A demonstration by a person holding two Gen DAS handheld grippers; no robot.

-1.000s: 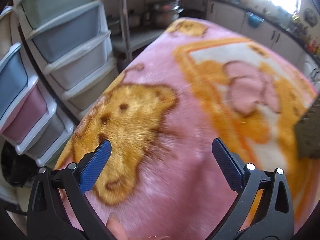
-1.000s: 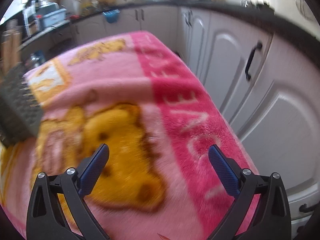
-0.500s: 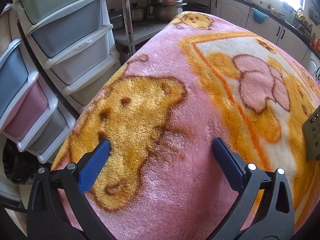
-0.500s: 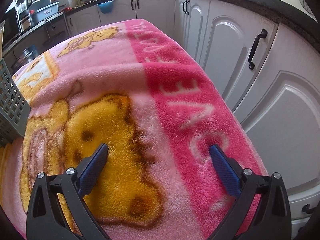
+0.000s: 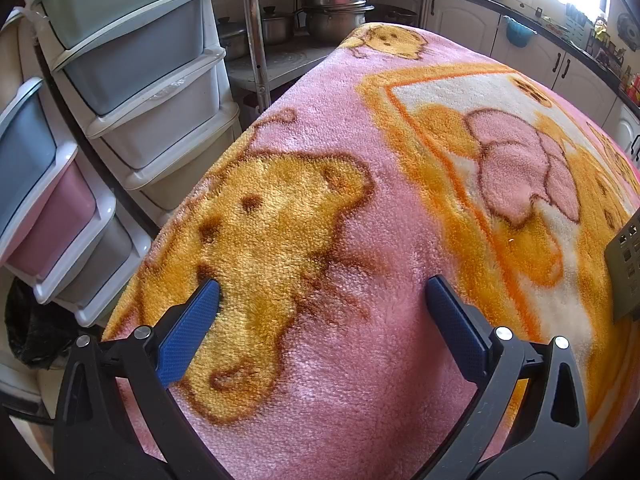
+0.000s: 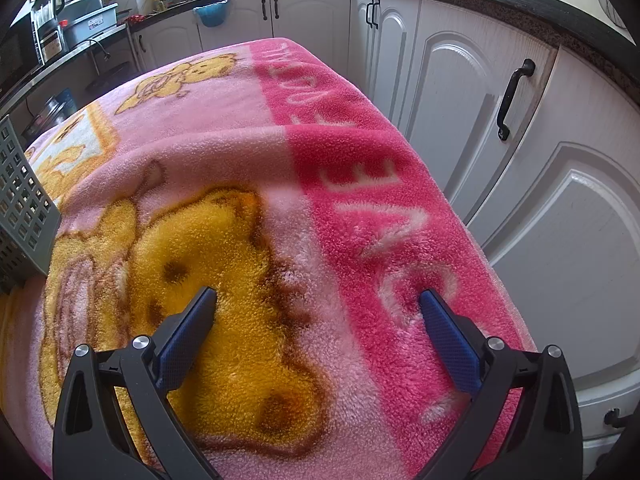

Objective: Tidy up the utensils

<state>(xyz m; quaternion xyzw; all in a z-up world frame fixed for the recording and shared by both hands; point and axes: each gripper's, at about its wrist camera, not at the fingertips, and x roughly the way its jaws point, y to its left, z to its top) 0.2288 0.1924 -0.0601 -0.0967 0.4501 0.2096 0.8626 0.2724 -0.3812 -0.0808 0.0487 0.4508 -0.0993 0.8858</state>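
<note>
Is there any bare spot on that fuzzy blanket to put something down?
Plenty. The blanket lies bare from the grey perforated basket across to the edge by the white cabinets, and, in the left view, to the edge by the drawer tower. Only the basket's side is taken.

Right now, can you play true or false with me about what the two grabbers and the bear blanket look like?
1. Both grippers are open and hold nothing. True: the left gripper and right gripper are both open and empty.
2. The blanket is plain blue. False: it is pink with yellow bears.
3. A grey basket with holes sits on the blanket. True.
4. A spoon lies between the right gripper's fingers. False: only blanket shows there.
5. Metal pots stand on a shelf beyond the blanket. True.
</note>
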